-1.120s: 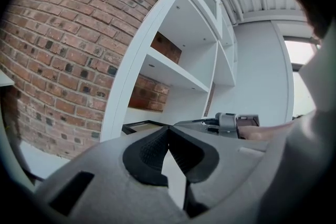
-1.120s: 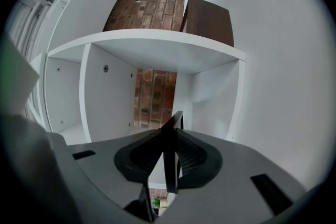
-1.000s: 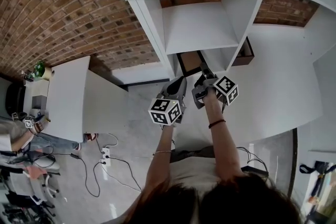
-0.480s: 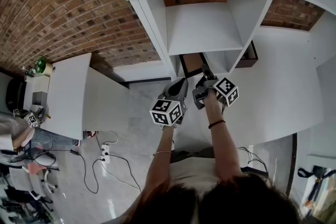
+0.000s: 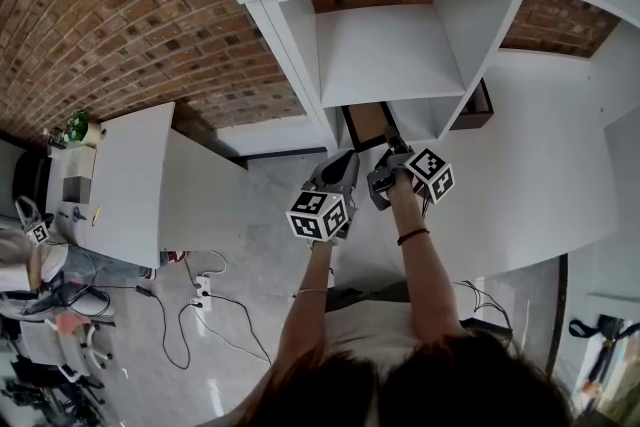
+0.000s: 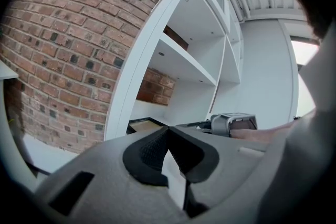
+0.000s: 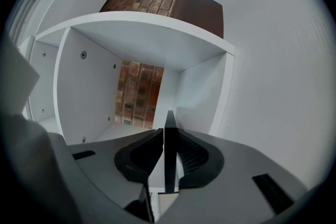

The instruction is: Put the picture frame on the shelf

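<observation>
The picture frame [image 5: 366,121], black-edged with a brown face, is at the mouth of the white shelf unit's [image 5: 385,55] lower compartment. My right gripper [image 5: 388,147] is shut on its near edge. In the right gripper view the frame's thin black edge [image 7: 169,147] stands upright between the pads, with the compartment behind it. My left gripper [image 5: 344,158] hovers just left of the right one, jaws shut with nothing in them. From the left gripper [image 6: 167,131] view, the frame [image 6: 145,124] lies low by the shelf's upright, and the right gripper [image 6: 234,124] is beside it.
A brick wall [image 5: 120,25] runs along the left of the shelf unit. A white desk [image 5: 130,180] with small items stands at far left. Cables and a power strip [image 5: 200,300] lie on the floor. A dark box [image 5: 476,105] sits right of the shelf.
The grippers and the frame keep nearly the same pose. The head view has shifted slightly, so the shelf sits a little further right.
</observation>
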Motion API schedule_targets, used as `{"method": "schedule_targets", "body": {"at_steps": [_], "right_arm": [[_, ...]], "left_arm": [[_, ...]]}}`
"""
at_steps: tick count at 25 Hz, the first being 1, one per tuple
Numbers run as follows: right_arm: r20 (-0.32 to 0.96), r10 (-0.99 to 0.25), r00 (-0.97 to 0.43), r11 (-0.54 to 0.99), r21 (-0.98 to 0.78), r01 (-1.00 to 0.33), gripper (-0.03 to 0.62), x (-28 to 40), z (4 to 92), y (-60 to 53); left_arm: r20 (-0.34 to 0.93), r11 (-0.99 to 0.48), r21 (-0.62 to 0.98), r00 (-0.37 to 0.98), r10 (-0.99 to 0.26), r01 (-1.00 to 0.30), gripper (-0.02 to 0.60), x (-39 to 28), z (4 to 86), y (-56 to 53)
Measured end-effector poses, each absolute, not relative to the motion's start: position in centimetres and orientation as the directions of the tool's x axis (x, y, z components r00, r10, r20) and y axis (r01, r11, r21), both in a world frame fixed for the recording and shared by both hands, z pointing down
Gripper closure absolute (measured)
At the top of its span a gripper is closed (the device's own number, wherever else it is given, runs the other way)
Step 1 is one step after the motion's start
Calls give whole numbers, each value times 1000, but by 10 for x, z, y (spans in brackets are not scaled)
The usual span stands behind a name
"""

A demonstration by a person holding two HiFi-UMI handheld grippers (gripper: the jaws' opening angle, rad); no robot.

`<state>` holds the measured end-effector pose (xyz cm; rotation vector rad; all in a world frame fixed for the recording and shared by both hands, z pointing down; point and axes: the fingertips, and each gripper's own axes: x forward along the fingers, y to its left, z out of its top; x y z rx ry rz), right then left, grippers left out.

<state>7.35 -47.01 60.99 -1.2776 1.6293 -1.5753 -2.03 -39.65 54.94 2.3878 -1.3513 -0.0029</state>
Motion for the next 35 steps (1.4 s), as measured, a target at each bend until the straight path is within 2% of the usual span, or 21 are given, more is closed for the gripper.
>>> {"method": "schedule_targets", "body": {"at_steps": [10, 19, 23, 35], "right_arm": [[286, -867, -407, -171, -940, -295, 514, 73, 620, -466], [304, -865, -400, -185, -933, -309, 419, 77, 623, -467], [292, -867, -404, -168, -934, -315, 395, 76, 621, -469], [356, -841, -408, -193, -901, -389, 388, 74, 624, -468]], "left_arm": [[189, -449, 340, 527, -828, -827, 571, -24, 549, -397], [191, -447, 339, 525, -829, -828, 571, -26, 549, -396], [194, -449, 341, 529, -826, -826, 571, -24, 549, -395], [207, -449, 338, 530, -822, -827, 571, -25, 551, -389]]}}
